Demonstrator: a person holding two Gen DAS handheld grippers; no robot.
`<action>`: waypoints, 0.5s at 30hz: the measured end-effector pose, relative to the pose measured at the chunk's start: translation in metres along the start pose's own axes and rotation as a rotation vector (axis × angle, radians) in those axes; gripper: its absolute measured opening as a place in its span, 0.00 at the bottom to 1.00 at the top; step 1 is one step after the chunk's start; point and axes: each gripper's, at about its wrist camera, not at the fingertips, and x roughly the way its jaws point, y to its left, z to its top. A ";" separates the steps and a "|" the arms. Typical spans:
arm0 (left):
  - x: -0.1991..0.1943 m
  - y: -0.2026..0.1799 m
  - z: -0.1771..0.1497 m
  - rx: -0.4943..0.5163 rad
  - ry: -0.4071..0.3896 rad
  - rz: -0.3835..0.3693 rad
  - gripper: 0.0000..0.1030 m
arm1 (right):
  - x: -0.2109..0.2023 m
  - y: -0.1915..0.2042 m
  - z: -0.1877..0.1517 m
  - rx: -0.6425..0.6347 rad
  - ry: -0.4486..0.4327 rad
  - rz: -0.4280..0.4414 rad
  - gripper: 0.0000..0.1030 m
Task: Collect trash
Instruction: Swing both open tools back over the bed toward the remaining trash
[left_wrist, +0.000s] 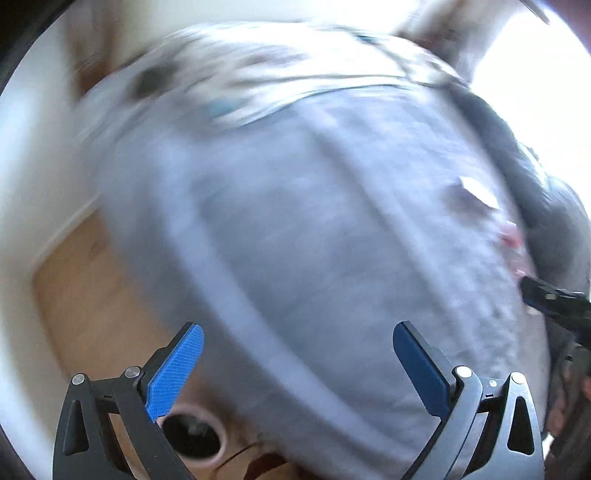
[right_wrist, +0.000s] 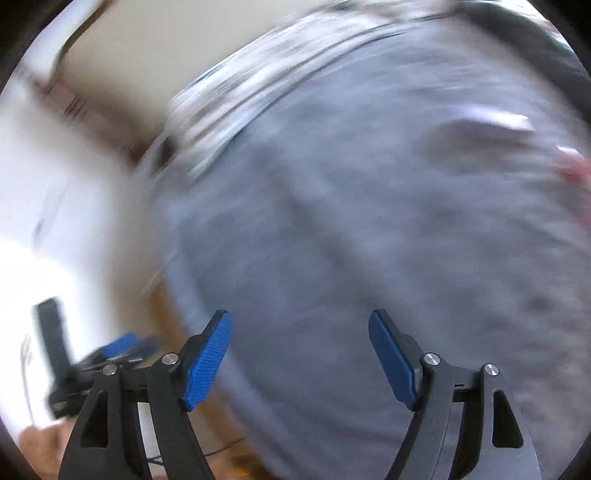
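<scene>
Right now the trash I can make out is a white scrap (left_wrist: 478, 192) lying on the grey bed cover (left_wrist: 314, 221), toward the far right side, with a pinkish bit (left_wrist: 511, 236) just beyond it; both are smeared by blur, so I cannot tell what they are. In the right wrist view the same white scrap (right_wrist: 491, 122) and pinkish bit (right_wrist: 572, 170) sit well ahead. My left gripper (left_wrist: 299, 363) hangs spread wide over the cover, nothing between its blue pads. My right gripper (right_wrist: 299, 360) also stands apart and empty. A patterned pillow (left_wrist: 258, 74) lies at the far end, wooden floor (left_wrist: 81, 295) left.
</scene>
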 end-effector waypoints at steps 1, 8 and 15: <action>0.005 -0.025 0.014 0.049 -0.002 -0.028 0.99 | -0.011 -0.028 0.010 0.044 -0.028 -0.048 0.74; 0.043 -0.184 0.069 0.266 0.025 -0.157 0.99 | -0.081 -0.191 0.032 0.295 -0.165 -0.280 0.74; 0.097 -0.309 0.078 0.399 0.103 -0.234 0.99 | -0.095 -0.317 0.029 0.332 -0.098 -0.392 0.75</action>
